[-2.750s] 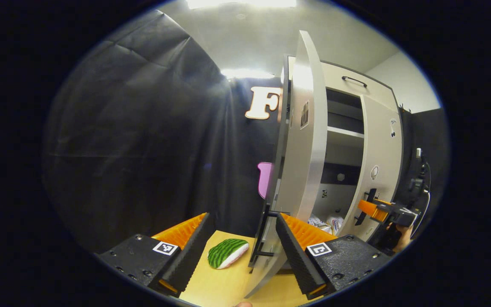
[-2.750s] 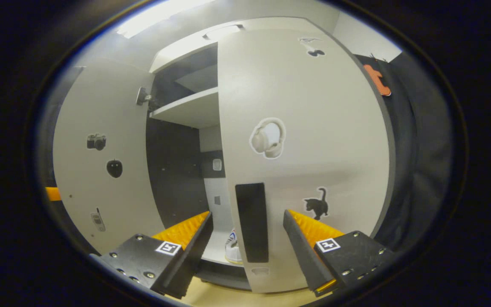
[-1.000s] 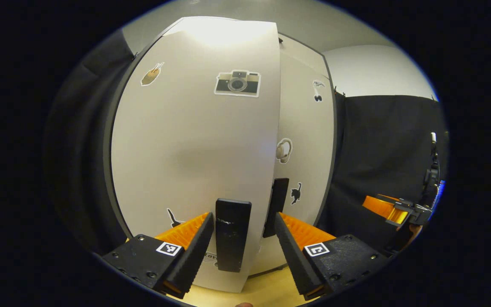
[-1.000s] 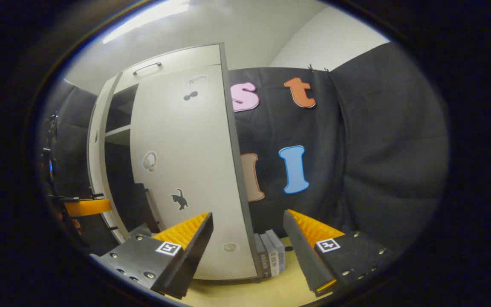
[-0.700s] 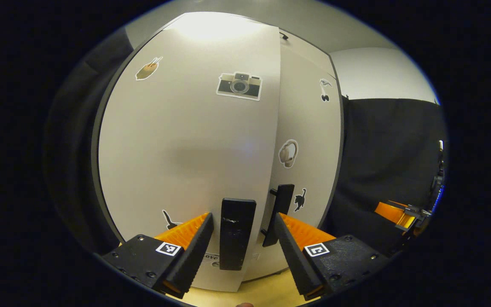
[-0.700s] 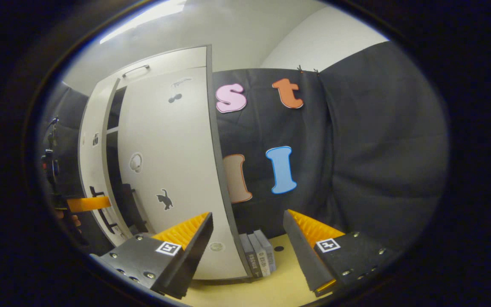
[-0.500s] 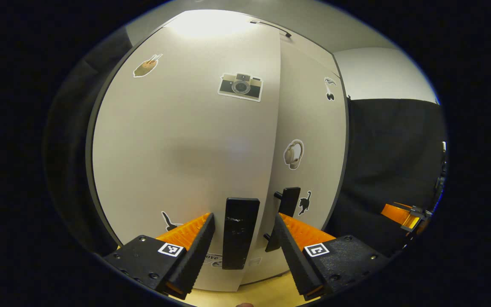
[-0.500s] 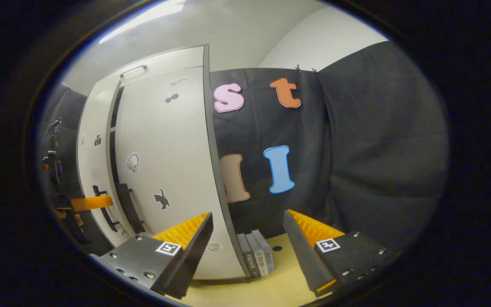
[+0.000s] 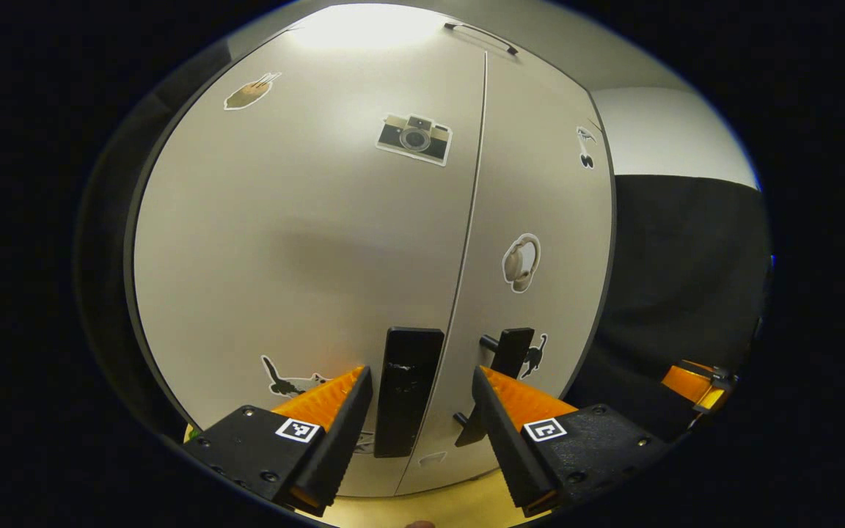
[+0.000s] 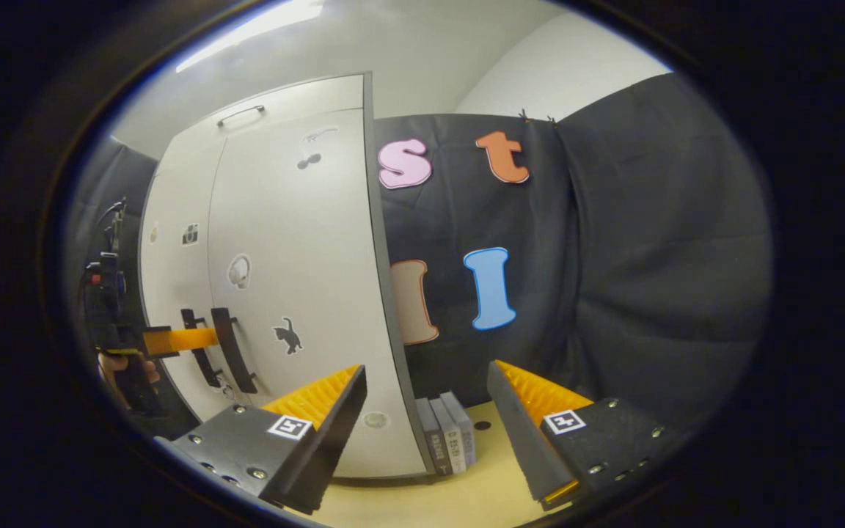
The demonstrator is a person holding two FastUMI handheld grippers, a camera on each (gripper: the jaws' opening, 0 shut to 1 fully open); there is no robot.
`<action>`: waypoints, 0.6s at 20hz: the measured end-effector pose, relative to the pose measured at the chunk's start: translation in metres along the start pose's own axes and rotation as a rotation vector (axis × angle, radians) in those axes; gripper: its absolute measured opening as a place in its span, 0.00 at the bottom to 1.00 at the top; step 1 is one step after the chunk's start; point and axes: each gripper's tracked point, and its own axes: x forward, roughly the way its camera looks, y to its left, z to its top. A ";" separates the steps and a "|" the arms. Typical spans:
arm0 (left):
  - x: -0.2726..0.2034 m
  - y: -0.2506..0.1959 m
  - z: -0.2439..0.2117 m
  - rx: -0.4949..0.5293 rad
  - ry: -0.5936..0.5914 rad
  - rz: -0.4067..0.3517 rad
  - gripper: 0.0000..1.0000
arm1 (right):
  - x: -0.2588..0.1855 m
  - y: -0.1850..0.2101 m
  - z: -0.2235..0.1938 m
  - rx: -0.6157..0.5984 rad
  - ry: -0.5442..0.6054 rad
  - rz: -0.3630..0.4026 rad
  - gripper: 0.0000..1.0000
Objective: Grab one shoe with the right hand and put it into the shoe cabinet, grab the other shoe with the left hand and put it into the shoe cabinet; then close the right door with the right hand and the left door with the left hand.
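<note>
The white shoe cabinet (image 9: 305, 242) stands with both doors shut, so its inside is hidden. In the left gripper view the left door's black handle (image 9: 409, 389) sits between the fingers of my open left gripper (image 9: 422, 411), close in front. The right door's handle (image 9: 512, 352) is just to the right of it. My right gripper (image 10: 426, 411) is open and holds nothing; it points past the cabinet's right side (image 10: 386, 293) at the black cloth. It also appears small at the far right (image 9: 695, 380). The left gripper (image 10: 177, 339) shows at the handles, held by a hand (image 10: 125, 367).
Three grey books (image 10: 448, 440) stand upright on the yellow table (image 10: 481, 491) against the cabinet's right side. Stickers dot the doors. A drawer front with a handle (image 10: 240, 114) tops the cabinet. Black cloth hangs behind and to the right.
The left door has swung fully shut with my left gripper following its handle. The dark gap between the doors is gone. The right gripper has drawn back to the cabinet's right.
</note>
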 end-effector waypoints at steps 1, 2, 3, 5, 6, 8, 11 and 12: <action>0.000 0.000 0.001 -0.001 -0.001 0.001 0.86 | 0.000 0.001 -0.001 0.000 0.001 0.002 0.99; 0.000 0.000 0.001 -0.001 0.000 0.002 0.86 | 0.000 0.001 -0.001 -0.001 0.003 0.005 0.99; 0.001 0.000 0.001 -0.001 0.000 0.004 0.86 | 0.000 0.002 -0.001 -0.003 0.003 0.007 0.99; 0.002 0.001 0.001 0.004 0.003 0.005 0.86 | -0.001 0.003 -0.001 -0.003 0.005 0.014 0.99; 0.001 0.002 0.002 0.004 0.005 0.010 0.86 | -0.002 0.006 -0.001 -0.001 0.008 0.019 0.99; -0.005 0.009 0.001 0.005 0.012 0.040 0.87 | -0.004 0.012 -0.001 -0.005 0.012 0.030 0.99; -0.036 0.022 0.014 0.013 -0.012 0.081 0.91 | -0.014 0.030 0.018 -0.013 -0.005 0.049 0.99; -0.049 0.027 0.021 0.028 -0.031 0.101 0.91 | -0.018 0.039 0.028 -0.017 -0.018 0.057 0.99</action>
